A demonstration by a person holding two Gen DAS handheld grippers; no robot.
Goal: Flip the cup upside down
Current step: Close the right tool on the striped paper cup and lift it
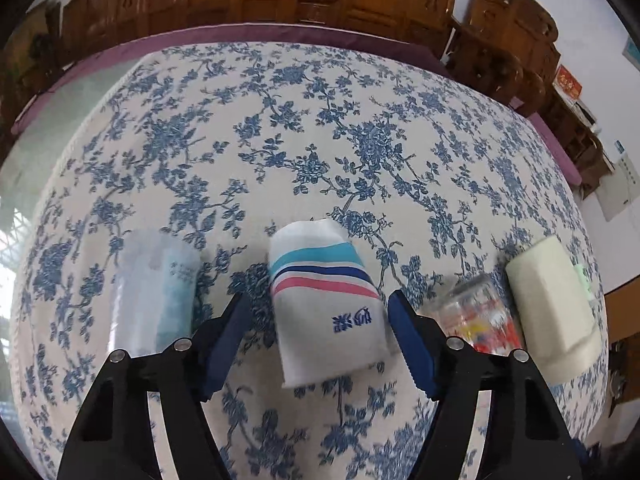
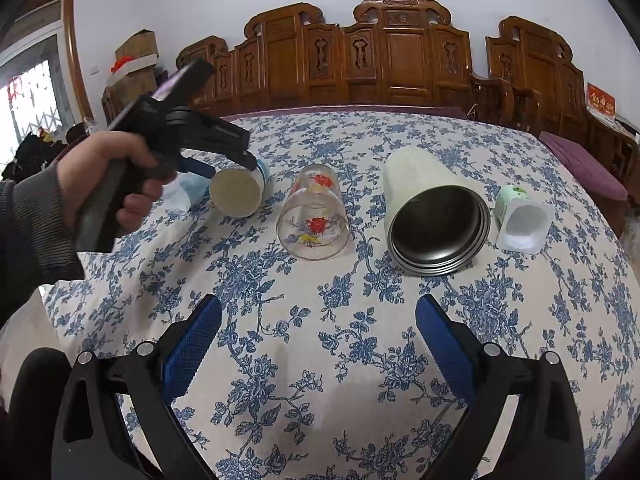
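Observation:
Several cups lie on their sides on the floral tablecloth (image 2: 320, 320). A white paper cup with teal, navy and pink stripes (image 1: 326, 300) lies between the open fingers of my left gripper (image 1: 320, 340); in the right wrist view its tan base (image 2: 236, 192) faces me, with the left gripper (image 2: 224, 160) over it. A clear glass with red flowers (image 2: 314, 216) (image 1: 476, 316) lies beside it. A cream mug with a dark steel inside (image 2: 432, 216) (image 1: 552, 304) lies further right. My right gripper (image 2: 318, 344) is open and empty, near the table's front.
A small white and green plastic cup (image 2: 522, 220) lies at the far right. A pale blue translucent cup (image 1: 160, 284) lies left of the striped cup. Carved wooden chairs (image 2: 396, 52) line the table's far edge.

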